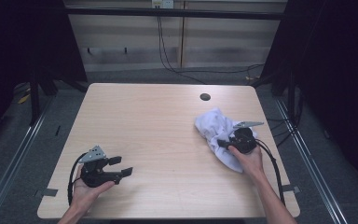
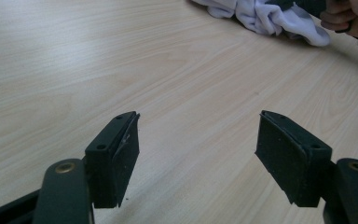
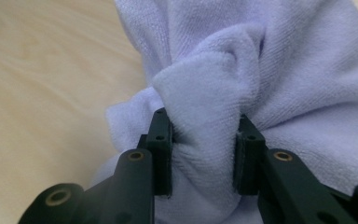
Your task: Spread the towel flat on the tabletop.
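2 hands enter from the bottom of the high view, each holding a gripper. At lower left, the left gripper (image 1: 121, 166) rests low over the bare tabletop (image 1: 163, 135), its jaws spread wide with nothing between them. Farther up, at right of centre, the right gripper (image 3: 204, 154) has its jaws clamped on a bunched fold of the white towel (image 1: 214, 128), which lies crumpled near the tabletop's right edge. Beyond it, a dark round hole (image 1: 205, 97) sits near the far edge.
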Tool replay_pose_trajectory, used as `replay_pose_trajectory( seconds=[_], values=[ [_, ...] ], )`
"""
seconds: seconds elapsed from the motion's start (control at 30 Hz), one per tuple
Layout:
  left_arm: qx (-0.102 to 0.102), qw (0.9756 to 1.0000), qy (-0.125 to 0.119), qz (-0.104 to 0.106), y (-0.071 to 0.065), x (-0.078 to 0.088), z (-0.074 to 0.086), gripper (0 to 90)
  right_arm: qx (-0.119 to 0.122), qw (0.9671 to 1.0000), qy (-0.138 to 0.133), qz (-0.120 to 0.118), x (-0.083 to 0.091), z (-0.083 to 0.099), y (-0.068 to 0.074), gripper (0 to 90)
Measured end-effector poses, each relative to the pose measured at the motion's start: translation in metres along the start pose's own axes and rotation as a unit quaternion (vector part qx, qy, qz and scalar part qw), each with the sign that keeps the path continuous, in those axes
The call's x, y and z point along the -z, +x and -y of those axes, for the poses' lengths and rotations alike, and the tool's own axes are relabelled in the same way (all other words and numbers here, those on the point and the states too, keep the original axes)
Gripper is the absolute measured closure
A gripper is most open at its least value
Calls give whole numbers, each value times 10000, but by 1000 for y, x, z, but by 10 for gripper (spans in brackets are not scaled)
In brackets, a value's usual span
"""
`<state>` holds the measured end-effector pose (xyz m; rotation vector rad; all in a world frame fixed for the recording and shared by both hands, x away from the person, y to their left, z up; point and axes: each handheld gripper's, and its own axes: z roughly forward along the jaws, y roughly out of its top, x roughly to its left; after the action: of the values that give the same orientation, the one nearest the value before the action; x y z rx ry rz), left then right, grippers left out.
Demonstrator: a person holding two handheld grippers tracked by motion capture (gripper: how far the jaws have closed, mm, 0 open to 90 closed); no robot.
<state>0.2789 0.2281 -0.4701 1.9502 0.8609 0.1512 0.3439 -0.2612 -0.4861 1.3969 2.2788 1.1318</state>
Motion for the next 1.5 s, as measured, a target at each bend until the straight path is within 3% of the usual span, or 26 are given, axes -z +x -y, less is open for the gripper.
replay_pose_trajectory(
  seconds=[0.1,0.17,0.3,0.4,0.43,0.47,0.5,0.6,0.63,0.7,0.77,0.83,0.9,0.93,1.0,1.13,1.2,1.27,1.3,1.33,1.37,1.5],
  values=[
    [-27,10000,28,2,-1,-2,-1,305,92,9998,51,-172,-1,2,12,665],
    [-40,10000,31,37,-2,-5,-2,313,271,9985,100,-470,-4,4,30,665],
    [-161,9998,55,95,-7,-7,-5,333,522,9955,185,-773,-12,3,61,662],
    [-282,9995,50,127,-9,-9,-8,368,534,9931,201,-1021,-22,0,85,647],
    [-282,9995,50,127,-9,-9,-8,410,534,9931,201,-1021,-22,0,85,647],
    [-417,9986,-16,339,-12,-9,-11,501,583,9900,199,-1271,-28,-4,100,613],
    [-518,9978,-22,414,-14,-8,-12,555,607,9869,217,-1478,-30,-6,108,603],
    [-588,9968,-81,538,-20,-8,-17,624,872,9793,218,-1811,-34,-13,131,511],
    [-588,9968,-81,538,-20,-8,-17,635,925,9782,161,-1851,-31,-15,135,489],
    [-619,9964,-118,574,-24,-10,-21,664,916,9773,16,-1911,-22,-19,134,464],
    [-699,9962,-101,516,-26,-14,-27,673,898,9818,-70,-1673,-10,-19,124,449],
    [-754,9956,-148,541,-29,-21,-38,675,768,9843,-179,-1580,4,-16,110,462],
    [-781,9955,-187,510,-31,-24,-45,644,684,9876,-254,-1393,18,-12,96,476],
    [-722,9954,-367,513,-35,-31,-58,611,643,9888,-271,-1318,24,-10,89,504],
    [-696,9956,-310,552,-40,-42,-66,542,540,9908,-303,-1200,30,-3,77,538],
    [-830,9949,61,561,-45,-72,-62,447,311,9952,-225,-901,24,14,54,572],
    [-892,9949,303,368,-44,-84,-55,453,280,9967,-88,-753,19,17,47,594],
    [-1115,9922,529,165,-39,-88,-50,493,296,9976,-39,-624,15,16,41,605],
    [-1115,9922,529,165,-39,-88,-50,507,291,9980,-1,-560,13,16,40,619],
    [-903,9942,526,239,-28,-88,-45,510,336,9980,59,-526,10,16,39,619],
    [-851,9947,524,232,-24,-88,-43,527,371,9981,95,-483,7,16,39,611],
    [-890,9938,657,142,-18,-90,-38,539,411,9979,137,-485,-2,13,40,578]
  ],
)
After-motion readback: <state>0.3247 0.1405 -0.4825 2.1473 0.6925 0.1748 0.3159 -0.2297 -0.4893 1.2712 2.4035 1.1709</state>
